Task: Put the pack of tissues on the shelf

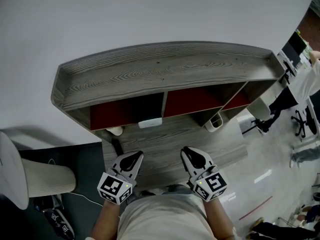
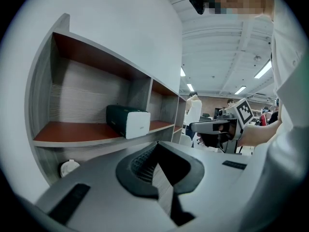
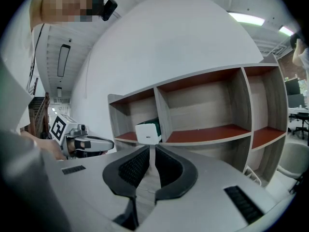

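Observation:
The pack of tissues (image 1: 150,122), dark green with a white end, lies on the red board of the grey wooden shelf (image 1: 150,71), at the front of the left compartment beside a divider. It shows in the left gripper view (image 2: 128,121) and the right gripper view (image 3: 148,131) too. My left gripper (image 1: 134,156) and right gripper (image 1: 189,151) hover side by side over the lower wooden ledge, short of the shelf and apart from the pack. Both are shut with nothing between the jaws, as seen close up for the left (image 2: 157,145) and the right (image 3: 150,149).
A white cup (image 1: 215,121) sits under the shelf at the right and a small white object (image 1: 115,130) under it at the left. A pale round stool (image 1: 45,176) stands to my left. Office chairs (image 1: 300,121) and people are at the far right.

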The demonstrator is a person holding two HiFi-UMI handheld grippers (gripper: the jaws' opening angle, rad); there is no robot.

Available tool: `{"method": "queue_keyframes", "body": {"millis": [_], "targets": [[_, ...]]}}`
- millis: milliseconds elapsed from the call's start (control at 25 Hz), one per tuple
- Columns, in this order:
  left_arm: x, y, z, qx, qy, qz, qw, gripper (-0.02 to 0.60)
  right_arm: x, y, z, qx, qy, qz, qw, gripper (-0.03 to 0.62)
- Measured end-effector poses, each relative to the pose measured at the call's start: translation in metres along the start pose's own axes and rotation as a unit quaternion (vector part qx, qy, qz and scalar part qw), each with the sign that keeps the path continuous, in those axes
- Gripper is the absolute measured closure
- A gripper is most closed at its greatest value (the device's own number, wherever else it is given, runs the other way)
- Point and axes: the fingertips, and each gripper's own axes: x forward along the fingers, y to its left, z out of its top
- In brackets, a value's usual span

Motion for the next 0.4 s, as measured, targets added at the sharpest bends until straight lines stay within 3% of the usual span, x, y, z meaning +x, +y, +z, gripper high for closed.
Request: {"method": "queue_keyframes", "body": {"millis": [400], "targets": [[0.0,-0.0023,-0.0015,-0.002,0.004,-0.001,1.0,0.567,-0.0032,-0.0001,-0.0001,0.002,-0.001,-0.002,1.0,0.546]]}}
